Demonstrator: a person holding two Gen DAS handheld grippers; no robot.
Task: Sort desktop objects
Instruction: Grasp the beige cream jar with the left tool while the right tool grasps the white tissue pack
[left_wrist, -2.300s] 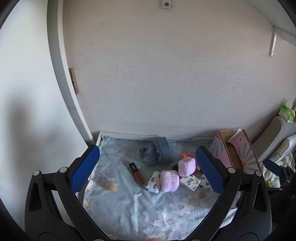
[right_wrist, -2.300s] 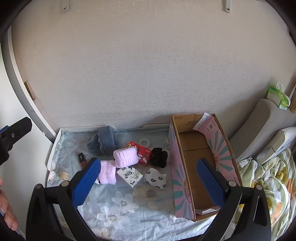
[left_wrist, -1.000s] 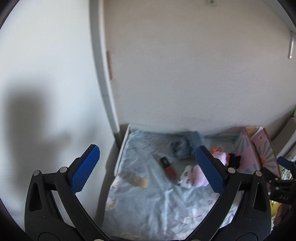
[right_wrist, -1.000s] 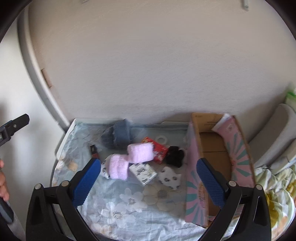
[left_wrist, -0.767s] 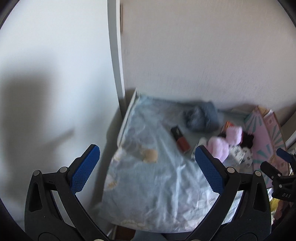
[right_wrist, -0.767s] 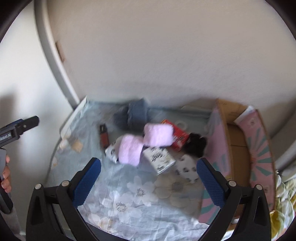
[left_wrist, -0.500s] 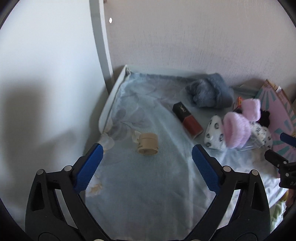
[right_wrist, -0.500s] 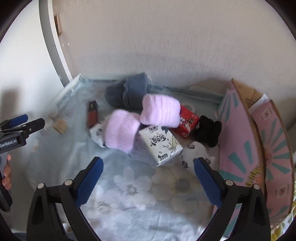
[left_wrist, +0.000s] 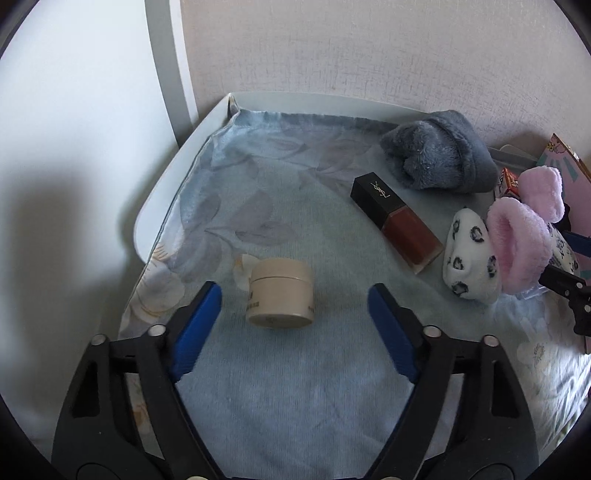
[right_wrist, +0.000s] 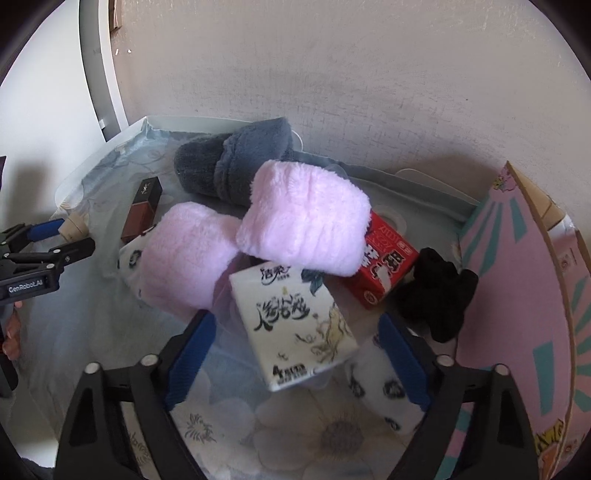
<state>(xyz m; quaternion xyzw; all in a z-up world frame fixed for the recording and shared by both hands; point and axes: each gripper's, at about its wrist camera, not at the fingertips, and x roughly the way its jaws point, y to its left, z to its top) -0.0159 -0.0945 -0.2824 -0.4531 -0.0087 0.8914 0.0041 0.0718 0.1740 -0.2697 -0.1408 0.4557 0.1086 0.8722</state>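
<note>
While its jaws close, the left gripper (left_wrist: 294, 299) brackets a small beige round cream jar (left_wrist: 279, 293) without touching it. The right gripper (right_wrist: 297, 334), also closing, straddles a white printed tissue pack (right_wrist: 293, 321), right of that jar; contact there seems absent, though blur hinders.
</note>
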